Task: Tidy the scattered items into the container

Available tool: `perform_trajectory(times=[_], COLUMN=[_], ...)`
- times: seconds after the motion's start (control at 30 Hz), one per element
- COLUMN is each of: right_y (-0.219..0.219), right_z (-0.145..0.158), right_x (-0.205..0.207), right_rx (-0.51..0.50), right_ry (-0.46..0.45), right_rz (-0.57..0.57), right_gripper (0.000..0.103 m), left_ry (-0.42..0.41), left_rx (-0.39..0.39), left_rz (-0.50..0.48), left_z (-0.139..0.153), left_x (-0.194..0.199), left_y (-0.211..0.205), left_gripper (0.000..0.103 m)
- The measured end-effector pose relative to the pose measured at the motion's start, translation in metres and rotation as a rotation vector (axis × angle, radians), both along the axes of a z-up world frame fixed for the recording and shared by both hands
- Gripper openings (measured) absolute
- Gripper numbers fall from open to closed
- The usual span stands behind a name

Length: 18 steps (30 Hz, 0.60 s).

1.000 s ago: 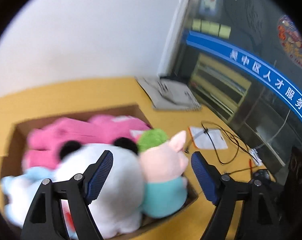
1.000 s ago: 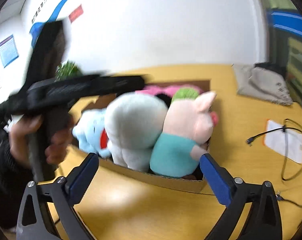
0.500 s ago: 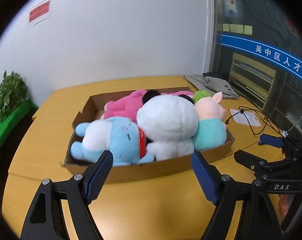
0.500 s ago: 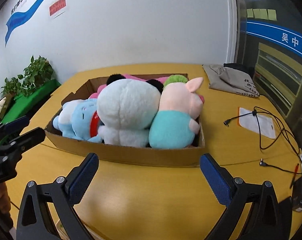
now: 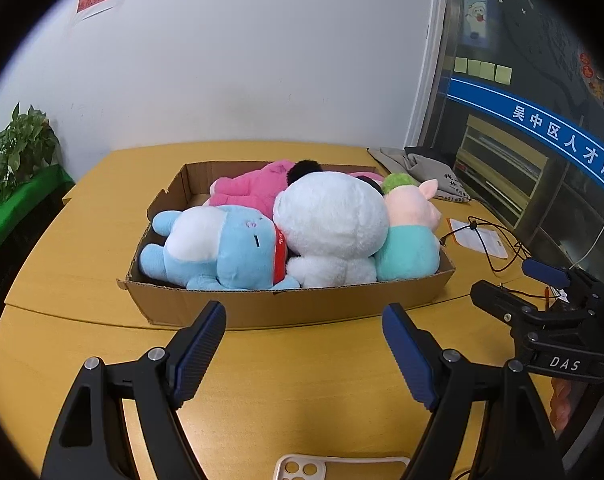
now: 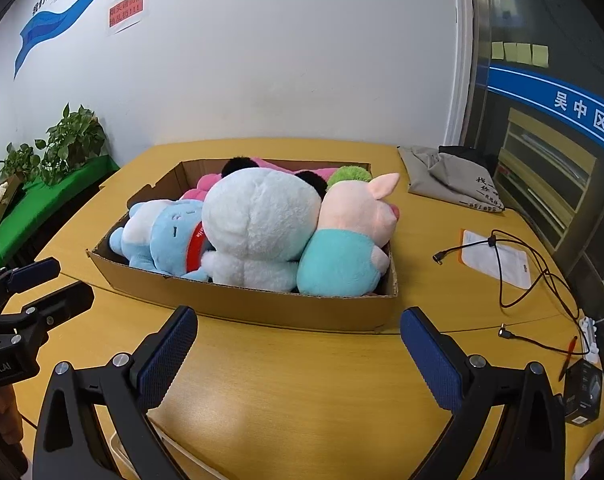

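A shallow cardboard box (image 5: 302, 308) (image 6: 269, 304) sits on the yellow table. It holds a blue plush (image 5: 221, 252) (image 6: 161, 240), a white panda plush (image 5: 334, 228) (image 6: 257, 220), a pig plush in a teal shirt (image 5: 412, 236) (image 6: 354, 232), a pink plush (image 5: 249, 192) and a green one (image 5: 396, 182). My left gripper (image 5: 304, 316) hangs open in front of the box's near wall, nothing between its blue pads. My right gripper (image 6: 299, 320) is also open and empty, just short of the box. Each gripper shows at the edge of the other's view.
A phone case (image 5: 342, 466) lies at the table's near edge. To the right of the box are a black cable (image 6: 538, 276), a white pouch (image 6: 486, 260), a grey bag (image 6: 450, 180) and a small black box (image 6: 582, 396). Potted plants (image 6: 73, 140) stand at far left.
My left gripper has drawn back from over the plush toys to the near side of the box. My right gripper has backed off slightly. Both stay open.
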State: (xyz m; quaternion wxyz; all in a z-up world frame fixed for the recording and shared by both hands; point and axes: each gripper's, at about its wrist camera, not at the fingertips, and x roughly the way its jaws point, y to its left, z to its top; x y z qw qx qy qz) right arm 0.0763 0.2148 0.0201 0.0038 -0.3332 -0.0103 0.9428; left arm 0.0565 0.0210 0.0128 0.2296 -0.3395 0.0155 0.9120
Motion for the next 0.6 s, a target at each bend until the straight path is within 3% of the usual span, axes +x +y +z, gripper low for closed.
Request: perform_trajectory(times=[0.6], right_y=[0.0028], right_z=[-0.0023], right_x=[0.0031], right_rx=[-0.007], right_ry=[-0.008], right_rz=[0.001], right_gripper=[0.103], left_ry=[-0.014], left_rx=[-0.003], left_rz=[-0.007], left_z=[-0.0006], left_x=[-0.0006], left_y=[0.0027], left_gripper=[0.081])
